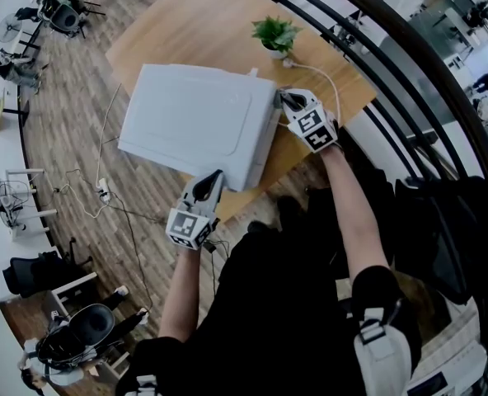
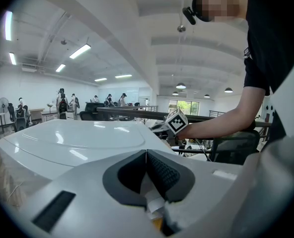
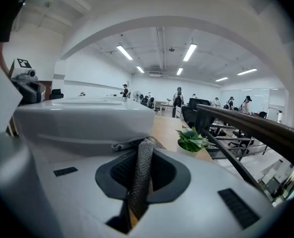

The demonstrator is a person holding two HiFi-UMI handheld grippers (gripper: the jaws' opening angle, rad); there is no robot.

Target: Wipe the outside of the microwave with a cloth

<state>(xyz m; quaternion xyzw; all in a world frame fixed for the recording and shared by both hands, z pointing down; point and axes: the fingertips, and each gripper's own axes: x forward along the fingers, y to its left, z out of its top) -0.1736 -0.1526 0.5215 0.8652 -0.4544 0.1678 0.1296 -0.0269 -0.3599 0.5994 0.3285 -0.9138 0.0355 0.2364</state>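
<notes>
A white microwave [image 1: 196, 120] stands on a wooden table [image 1: 171, 31]. My right gripper [image 1: 283, 98] is at the microwave's right side, near its upper edge, shut on a grey knitted cloth [image 3: 141, 175] that hangs between its jaws; the cloth's end lies against the microwave's side [image 3: 82, 119]. My left gripper [image 1: 213, 177] is at the microwave's near corner, shut with nothing in its jaws. In the left gripper view the microwave's top [image 2: 72, 140] spreads out just ahead, with the right gripper's marker cube [image 2: 177, 122] beyond it.
A small potted plant [image 1: 274, 35] stands on the table behind the microwave, with a white cable [image 1: 322, 74] curving past it. A black railing [image 1: 392, 64] runs along the table's right side. Cables and a power strip [image 1: 104, 190] lie on the wood floor at left.
</notes>
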